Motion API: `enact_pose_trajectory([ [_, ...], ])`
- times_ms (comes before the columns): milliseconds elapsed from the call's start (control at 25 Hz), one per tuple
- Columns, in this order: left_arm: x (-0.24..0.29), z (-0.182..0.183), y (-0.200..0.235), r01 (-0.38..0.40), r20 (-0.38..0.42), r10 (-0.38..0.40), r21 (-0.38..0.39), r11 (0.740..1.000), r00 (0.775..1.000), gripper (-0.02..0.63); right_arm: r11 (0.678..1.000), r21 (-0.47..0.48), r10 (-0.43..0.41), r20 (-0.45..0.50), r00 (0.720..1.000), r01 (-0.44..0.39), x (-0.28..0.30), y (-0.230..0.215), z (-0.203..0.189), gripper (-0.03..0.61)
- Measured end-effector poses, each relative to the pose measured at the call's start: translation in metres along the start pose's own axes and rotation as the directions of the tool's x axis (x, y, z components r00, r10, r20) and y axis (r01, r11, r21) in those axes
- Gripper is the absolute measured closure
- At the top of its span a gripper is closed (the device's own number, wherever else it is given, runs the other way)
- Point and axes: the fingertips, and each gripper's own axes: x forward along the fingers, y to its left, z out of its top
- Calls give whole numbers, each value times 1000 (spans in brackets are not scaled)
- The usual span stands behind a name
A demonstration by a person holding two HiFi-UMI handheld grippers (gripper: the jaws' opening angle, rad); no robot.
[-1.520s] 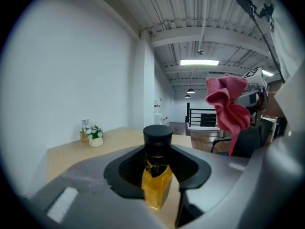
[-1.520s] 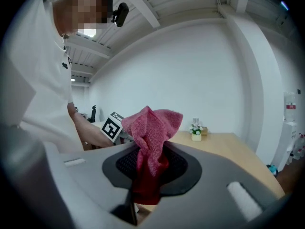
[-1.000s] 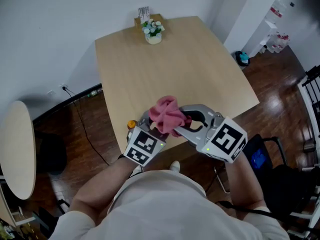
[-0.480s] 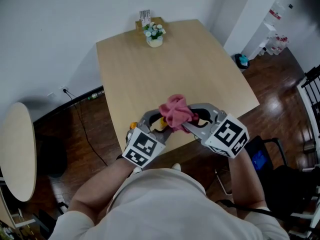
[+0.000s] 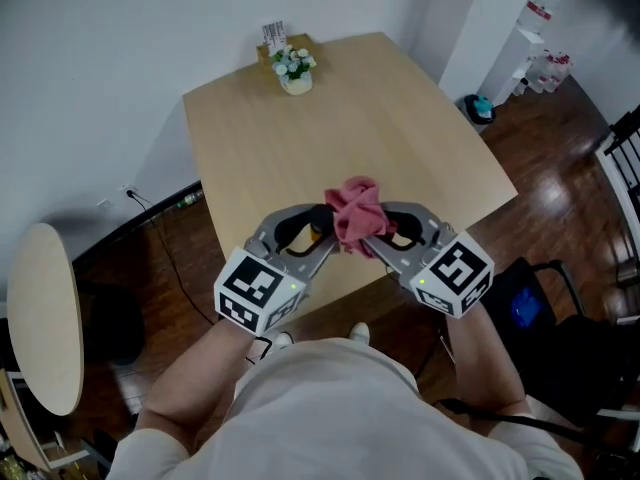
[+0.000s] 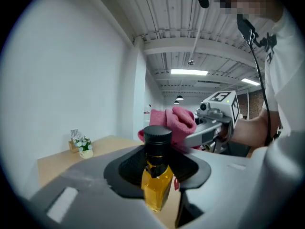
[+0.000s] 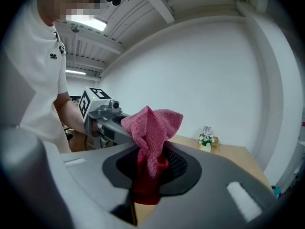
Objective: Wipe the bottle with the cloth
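Left tongs (image 5: 318, 238) clamp an amber, black-capped bottle (image 6: 156, 187) above the counter's (image 5: 400, 128) near edge. Right tongs (image 7: 148, 173) clamp a pink cloth (image 7: 153, 125), bunched just beside the cap. Flowers (image 5: 291, 68) stand at the far edge.

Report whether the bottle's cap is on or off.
On. A black cap sits on the neck of the bottle of amber liquid, which the left tool grips upright.
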Motion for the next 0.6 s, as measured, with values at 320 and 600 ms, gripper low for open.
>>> enact_pose_trajectory([
  [320, 3, 32, -2, 6, 41, -5, -18, 1000, 999, 457, 998, 64, -6, -47, 999, 9, 3, 2, -70, 489],
  [600, 2, 47, 3, 1, 42, 0, -27, 1000, 999, 457, 992, 126, 19, -142, 990, -1, 12, 3, -130, 489],
])
